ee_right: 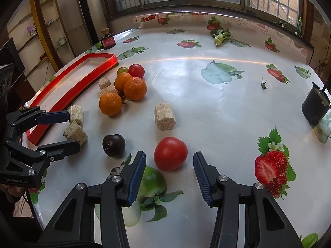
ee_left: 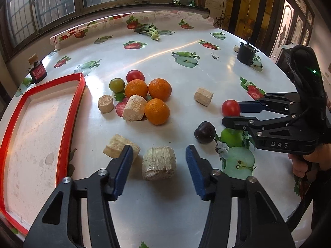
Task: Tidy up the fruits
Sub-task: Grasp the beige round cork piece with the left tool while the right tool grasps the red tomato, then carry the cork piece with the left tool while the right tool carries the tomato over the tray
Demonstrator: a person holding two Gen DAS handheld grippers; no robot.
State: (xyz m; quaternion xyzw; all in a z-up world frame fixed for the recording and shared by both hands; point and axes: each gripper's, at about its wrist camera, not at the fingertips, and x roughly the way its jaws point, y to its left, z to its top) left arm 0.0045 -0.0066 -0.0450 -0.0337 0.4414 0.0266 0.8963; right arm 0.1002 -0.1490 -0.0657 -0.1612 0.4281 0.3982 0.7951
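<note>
A: Nearest the lens on the left side, the left tongs (ee_left: 159, 169) stand apart with nothing between the pads but a pale wood-like block (ee_left: 159, 163) just ahead of the tips. That block is no fruit.

B: And left of those tongs?

A: The red-rimmed tray (ee_left: 70, 111), nothing in it that I can see. Ahead of the tips lies a cluster: three oranges (ee_left: 157, 111), a green tomato (ee_left: 117, 85) and a small red tomato (ee_left: 135, 76), with more blocks mixed in.

B: Moving right?

A: A dark plum (ee_right: 114, 145) lies just left of the right tongs (ee_right: 169, 177). These too stand apart, clamped on nothing. The red tomato (ee_right: 170, 153) sits on the bench (ee_right: 206, 111) just beyond their tips, centred on the gap.

B: So which hand is nearer?

A: The right, I judge. The tomato is round, so no axis matters; a short push forward should bracket it.
</note>
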